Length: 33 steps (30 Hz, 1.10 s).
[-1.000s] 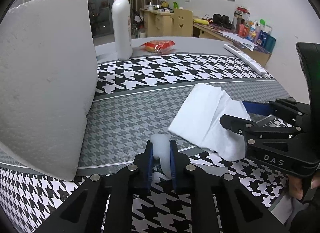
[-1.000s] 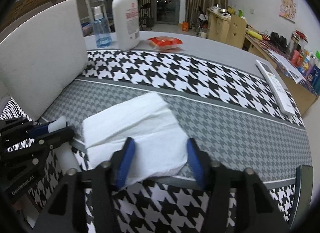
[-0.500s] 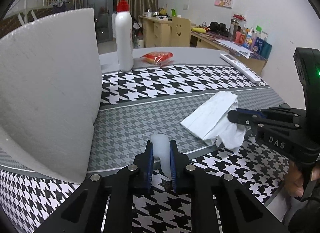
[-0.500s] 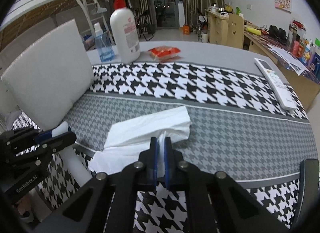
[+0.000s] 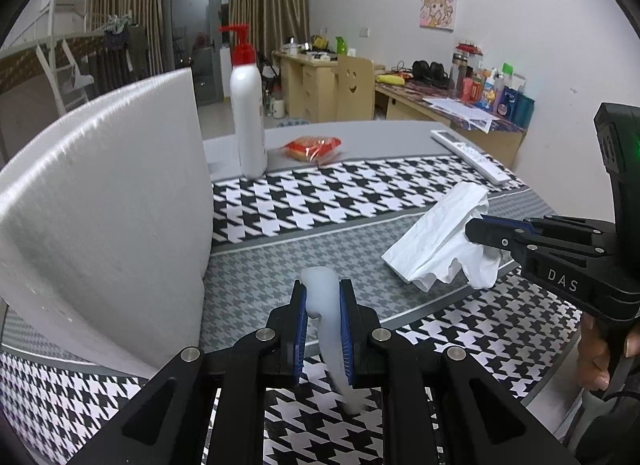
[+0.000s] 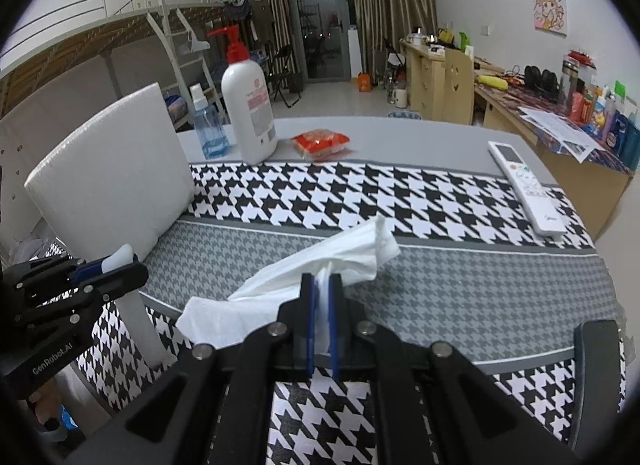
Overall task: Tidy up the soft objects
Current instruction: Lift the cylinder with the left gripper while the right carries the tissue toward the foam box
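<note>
My left gripper (image 5: pixel 323 289) is shut on the edge of a white foam sheet (image 5: pixel 100 201), which curls up in a tall wall at the left; a strip of it (image 5: pixel 332 329) runs between the pads. The foam sheet (image 6: pixel 116 173) and left gripper (image 6: pixel 120 265) also show in the right wrist view. My right gripper (image 6: pixel 322 281) is shut on a white tissue (image 6: pixel 320 265) and holds it lifted above the houndstooth tablecloth (image 6: pixel 440 289). In the left wrist view the tissue (image 5: pixel 444 241) hangs crumpled from the right gripper (image 5: pixel 476 229).
A white pump bottle (image 6: pixel 249 113), a blue spray bottle (image 6: pixel 208 125) and a red snack packet (image 6: pixel 322 142) stand at the back of the table. A white remote (image 6: pixel 528 189) lies at the right edge. Desks with clutter line the far wall.
My right gripper closed on the flat tissue and lifted it, so it now hangs bunched. Both grippers have risen and drawn back from the table. The left gripper keeps its hold on the foam.
</note>
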Motion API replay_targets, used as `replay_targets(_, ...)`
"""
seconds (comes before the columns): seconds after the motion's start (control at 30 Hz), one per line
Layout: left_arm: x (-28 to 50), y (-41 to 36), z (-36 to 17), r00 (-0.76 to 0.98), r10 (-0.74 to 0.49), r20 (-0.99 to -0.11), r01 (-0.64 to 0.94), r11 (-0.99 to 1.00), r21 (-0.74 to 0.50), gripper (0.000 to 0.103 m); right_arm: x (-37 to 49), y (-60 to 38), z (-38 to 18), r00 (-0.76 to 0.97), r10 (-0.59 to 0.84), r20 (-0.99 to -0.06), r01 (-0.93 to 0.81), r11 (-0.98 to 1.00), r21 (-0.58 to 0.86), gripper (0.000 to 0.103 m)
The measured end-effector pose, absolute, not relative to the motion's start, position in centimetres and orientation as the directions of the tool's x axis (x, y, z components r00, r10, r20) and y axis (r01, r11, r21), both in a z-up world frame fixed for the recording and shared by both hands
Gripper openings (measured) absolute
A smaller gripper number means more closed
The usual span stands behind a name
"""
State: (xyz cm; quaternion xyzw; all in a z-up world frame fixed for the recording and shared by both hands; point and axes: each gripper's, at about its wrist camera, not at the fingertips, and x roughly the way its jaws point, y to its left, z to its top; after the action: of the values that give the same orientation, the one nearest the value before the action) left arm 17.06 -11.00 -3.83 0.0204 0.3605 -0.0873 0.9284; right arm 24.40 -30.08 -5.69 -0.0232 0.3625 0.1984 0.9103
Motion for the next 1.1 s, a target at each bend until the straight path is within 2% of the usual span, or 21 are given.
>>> replay_targets(1.1,15.7,-10.2,0.3,0.800,-0.182,-0.572,0.231,0.973,0.014,0.016,21.7,-29.8,-1.4,0.761,0.330,-0.559,-0.349,0.934,0.077,0.009)
